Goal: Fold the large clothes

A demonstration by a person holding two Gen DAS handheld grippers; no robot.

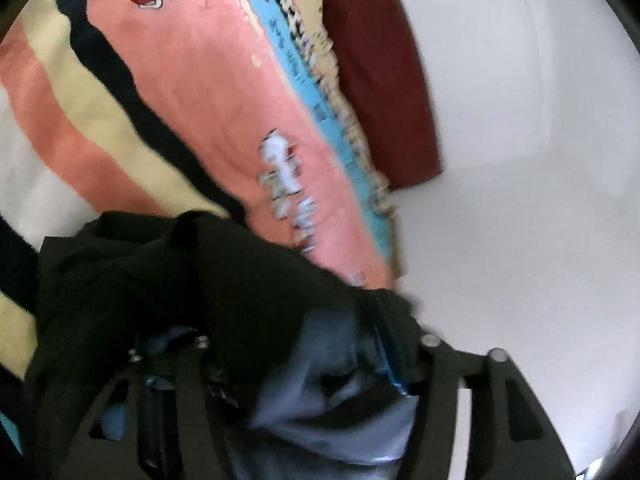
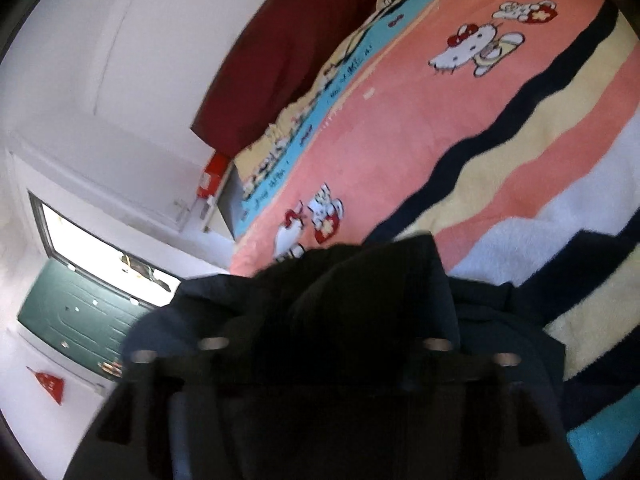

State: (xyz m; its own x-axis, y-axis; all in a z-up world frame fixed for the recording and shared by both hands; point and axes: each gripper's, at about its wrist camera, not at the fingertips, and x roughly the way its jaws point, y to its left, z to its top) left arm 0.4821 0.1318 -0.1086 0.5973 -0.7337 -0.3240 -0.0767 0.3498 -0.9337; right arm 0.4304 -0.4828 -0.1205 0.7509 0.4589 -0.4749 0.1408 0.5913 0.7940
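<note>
A large dark garment [image 1: 208, 280] with a grey-blue lining [image 1: 332, 408] hangs bunched in front of the left wrist camera. My left gripper [image 1: 304, 364] is shut on it; the cloth covers the fingertips. In the right wrist view the same dark garment [image 2: 360, 320] drapes over my right gripper [image 2: 328, 352], which is shut on it, its fingertips hidden by the cloth. Both grippers hold the garment above the bed, whose blanket [image 1: 208, 100] is pink with cartoon prints and striped.
The blanket [image 2: 440, 140] covers the bed. A dark red headboard [image 1: 384, 80] stands against a white wall [image 1: 540, 160]. In the right wrist view, the headboard [image 2: 288, 52], a window [image 2: 100, 248] and a green panel [image 2: 80, 312] lie to the left.
</note>
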